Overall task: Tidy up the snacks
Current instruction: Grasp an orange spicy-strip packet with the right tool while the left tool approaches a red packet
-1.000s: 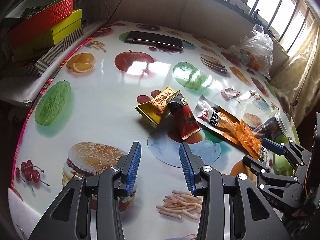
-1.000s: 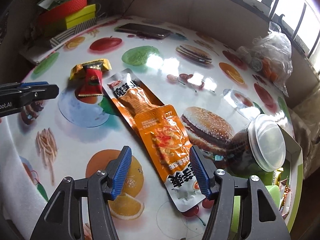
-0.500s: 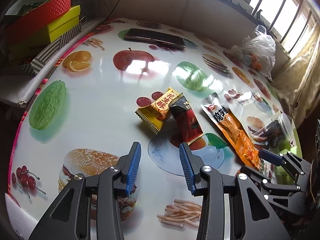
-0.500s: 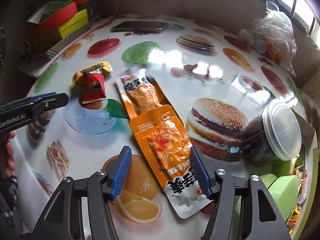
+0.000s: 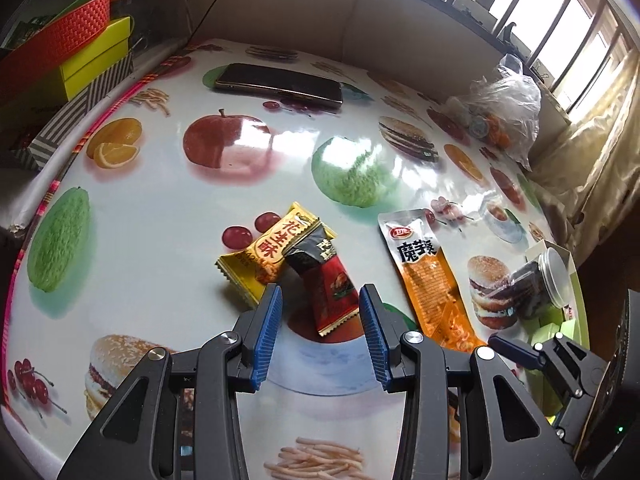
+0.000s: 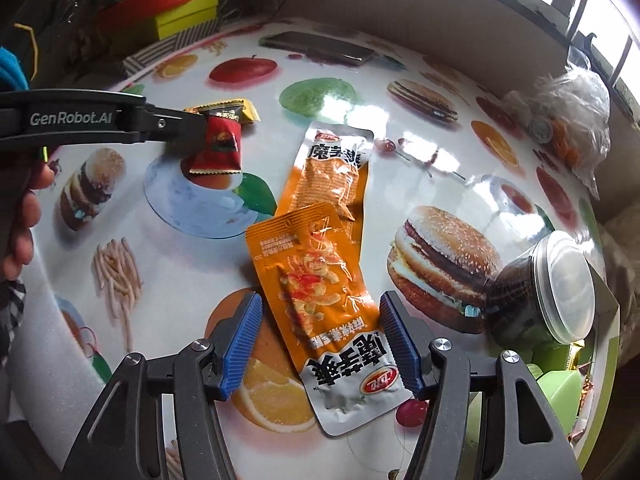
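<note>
A red and black snack packet (image 5: 326,280) lies across a yellow packet (image 5: 268,252) on the printed tablecloth. My left gripper (image 5: 320,312) is open, its blue pads on either side of the red packet's near end. In the right wrist view the red packet (image 6: 220,146) and yellow packet (image 6: 240,110) show at upper left. Two orange pouches overlap: a long one (image 6: 332,168) and a nearer one (image 6: 320,292). My right gripper (image 6: 320,332) is open around the nearer pouch's lower half. The long pouch also shows in the left wrist view (image 5: 424,268).
A clear-lidded jar (image 6: 544,292) lies at the right edge by a green box (image 6: 560,392) of snacks. A dark phone (image 5: 280,84) lies at the back. A plastic bag (image 5: 504,108) sits back right. Stacked coloured boxes (image 5: 60,48) stand at the left.
Both grippers have moved forward and down. The left one now straddles the red packet. The right one now straddles the nearer orange pouch. The snacks have not moved.
</note>
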### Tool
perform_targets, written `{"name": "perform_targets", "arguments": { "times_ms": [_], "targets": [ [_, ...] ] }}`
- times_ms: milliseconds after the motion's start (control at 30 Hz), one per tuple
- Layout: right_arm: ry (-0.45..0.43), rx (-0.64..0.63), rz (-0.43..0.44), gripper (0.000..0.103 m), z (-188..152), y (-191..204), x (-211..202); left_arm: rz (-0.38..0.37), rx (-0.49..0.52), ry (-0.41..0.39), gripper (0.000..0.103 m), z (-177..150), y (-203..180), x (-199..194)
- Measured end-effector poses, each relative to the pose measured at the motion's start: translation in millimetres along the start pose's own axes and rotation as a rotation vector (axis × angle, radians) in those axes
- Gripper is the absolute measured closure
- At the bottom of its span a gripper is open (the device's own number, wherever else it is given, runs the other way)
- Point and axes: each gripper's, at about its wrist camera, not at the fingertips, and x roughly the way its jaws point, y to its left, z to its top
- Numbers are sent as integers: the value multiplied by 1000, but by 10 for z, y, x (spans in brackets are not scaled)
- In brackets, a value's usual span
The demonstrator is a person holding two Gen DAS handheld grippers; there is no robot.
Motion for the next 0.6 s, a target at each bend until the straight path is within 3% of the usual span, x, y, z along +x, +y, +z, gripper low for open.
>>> {"name": "perform_targets", "arguments": {
  "times_ms": [267,600],
  "targets": [
    [-34,85,28,42,-57,-74,-2,58,-4,20,62,92,-107,214],
    [-61,92,19,51,-112,-10,-41,110,-4,16,62,97,-116,309]
  ]
}}
